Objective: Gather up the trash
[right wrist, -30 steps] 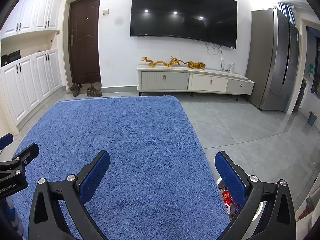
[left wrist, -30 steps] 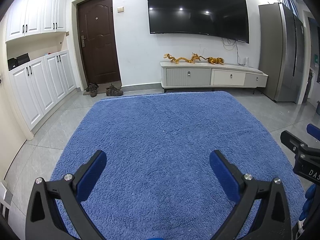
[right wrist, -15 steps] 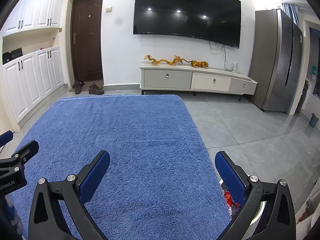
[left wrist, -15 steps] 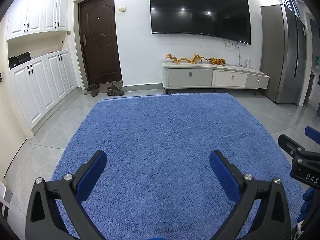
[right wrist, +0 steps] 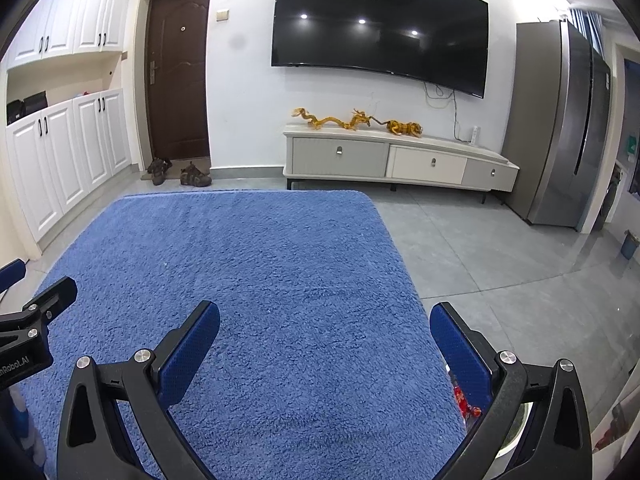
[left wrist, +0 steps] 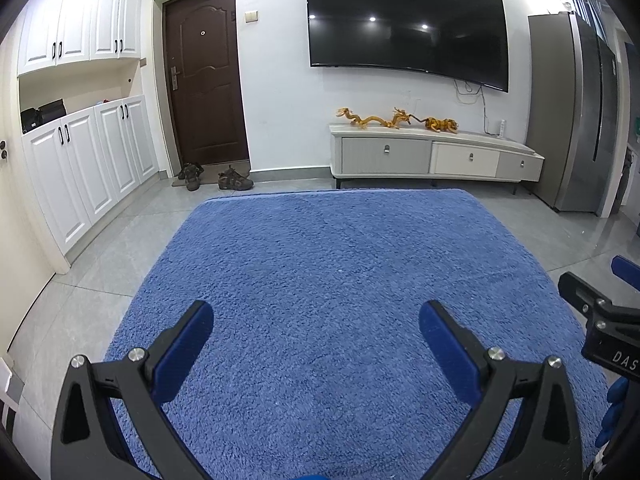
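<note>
My left gripper (left wrist: 316, 320) is open and empty, held above a blue fluffy surface (left wrist: 340, 272). My right gripper (right wrist: 325, 322) is open and empty above the same blue surface (right wrist: 256, 264), near its right edge. The right gripper's side shows at the right of the left wrist view (left wrist: 600, 320), and the left gripper's side at the left of the right wrist view (right wrist: 32, 328). A white bin (right wrist: 516, 424) holding red trash (right wrist: 466, 406) sits on the floor low right, mostly hidden behind the right finger (right wrist: 460, 344). No loose trash shows on the blue surface.
A white TV cabinet (left wrist: 436, 156) with golden figurines stands under a wall TV (left wrist: 404, 28). A brown door (left wrist: 204, 76) with shoes (left wrist: 234, 178) is at back left, white cupboards (left wrist: 88, 164) on the left, a grey fridge (right wrist: 568, 124) on the right. A small blue bin (right wrist: 630, 246) stands far right.
Both views have drifted slightly, the room shifting a little right and the far wall lower in frame. Both grippers stay open and empty.
</note>
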